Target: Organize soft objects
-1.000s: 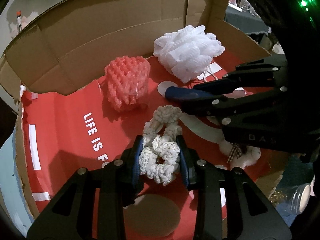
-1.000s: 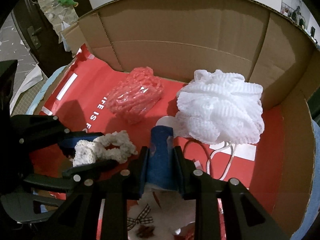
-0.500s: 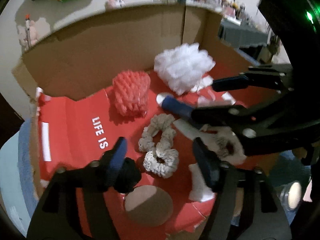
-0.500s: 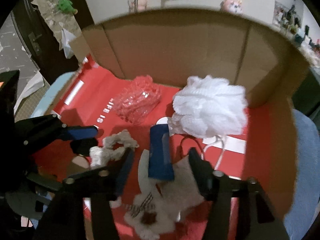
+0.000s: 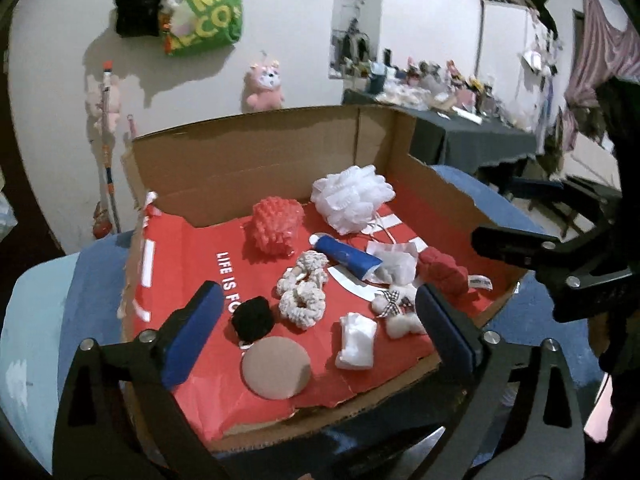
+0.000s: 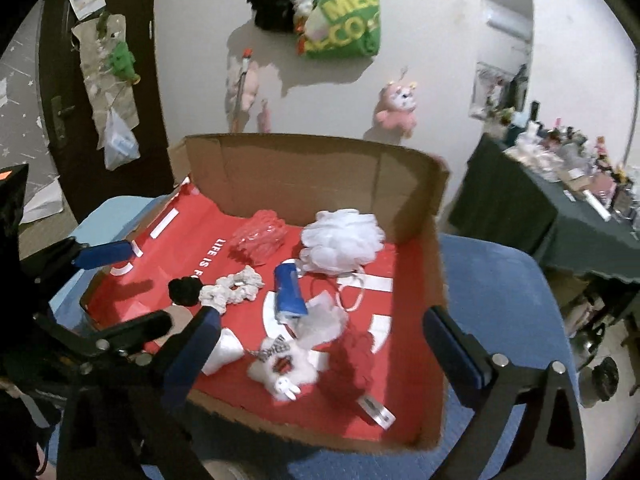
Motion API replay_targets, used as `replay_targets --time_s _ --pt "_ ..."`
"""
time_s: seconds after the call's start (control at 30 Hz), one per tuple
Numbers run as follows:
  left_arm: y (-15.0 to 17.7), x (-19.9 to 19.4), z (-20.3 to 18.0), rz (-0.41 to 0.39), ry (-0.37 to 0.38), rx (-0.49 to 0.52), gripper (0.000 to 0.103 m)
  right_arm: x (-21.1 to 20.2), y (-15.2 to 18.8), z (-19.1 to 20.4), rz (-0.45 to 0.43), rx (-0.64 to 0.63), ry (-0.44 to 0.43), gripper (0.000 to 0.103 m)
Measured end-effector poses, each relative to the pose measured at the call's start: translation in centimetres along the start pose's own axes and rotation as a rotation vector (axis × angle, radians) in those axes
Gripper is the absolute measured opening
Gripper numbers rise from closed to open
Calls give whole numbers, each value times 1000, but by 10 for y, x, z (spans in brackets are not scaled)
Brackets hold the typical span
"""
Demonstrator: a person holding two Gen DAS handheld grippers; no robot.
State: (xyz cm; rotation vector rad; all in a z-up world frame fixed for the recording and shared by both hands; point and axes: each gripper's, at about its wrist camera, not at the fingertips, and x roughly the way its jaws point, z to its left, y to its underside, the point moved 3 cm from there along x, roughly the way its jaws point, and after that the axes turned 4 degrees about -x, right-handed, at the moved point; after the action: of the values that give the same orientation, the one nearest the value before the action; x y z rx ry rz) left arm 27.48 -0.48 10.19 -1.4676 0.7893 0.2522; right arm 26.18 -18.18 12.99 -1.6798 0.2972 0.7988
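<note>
Big open cardboard box (image 5: pixel 248 160) with the red lining sits ahead of both jaw sets. White bath pouf (image 5: pixel 352 198) is farthest out. Left gripper (image 5: pixel 316 330) jaws are opening wide, nothing pinched, cream scrunchie (image 5: pixel 302 290) lying between them. Right gripper (image 6: pixel 320 346) is opening too, empty, blue tube (image 6: pixel 289 292) just beyond its jaws.

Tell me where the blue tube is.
In the left wrist view, the blue tube lies mid-box on the red liner, between the white bath pouf and cream scrunchie.
</note>
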Motion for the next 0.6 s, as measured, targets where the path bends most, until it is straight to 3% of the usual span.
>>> replay_targets --time_s 0.4,0.47,0.6 --pt "14 -3 12 -156 -107 -58 98 3 32 -2 -147 4 172 103" --pt "15 0 16 -177 -145 -69 98 9 35 -2 -152 5 181 103" --pt "18 8 20 -170 -150 -69 98 20 40 -3 -160 15 170 103"
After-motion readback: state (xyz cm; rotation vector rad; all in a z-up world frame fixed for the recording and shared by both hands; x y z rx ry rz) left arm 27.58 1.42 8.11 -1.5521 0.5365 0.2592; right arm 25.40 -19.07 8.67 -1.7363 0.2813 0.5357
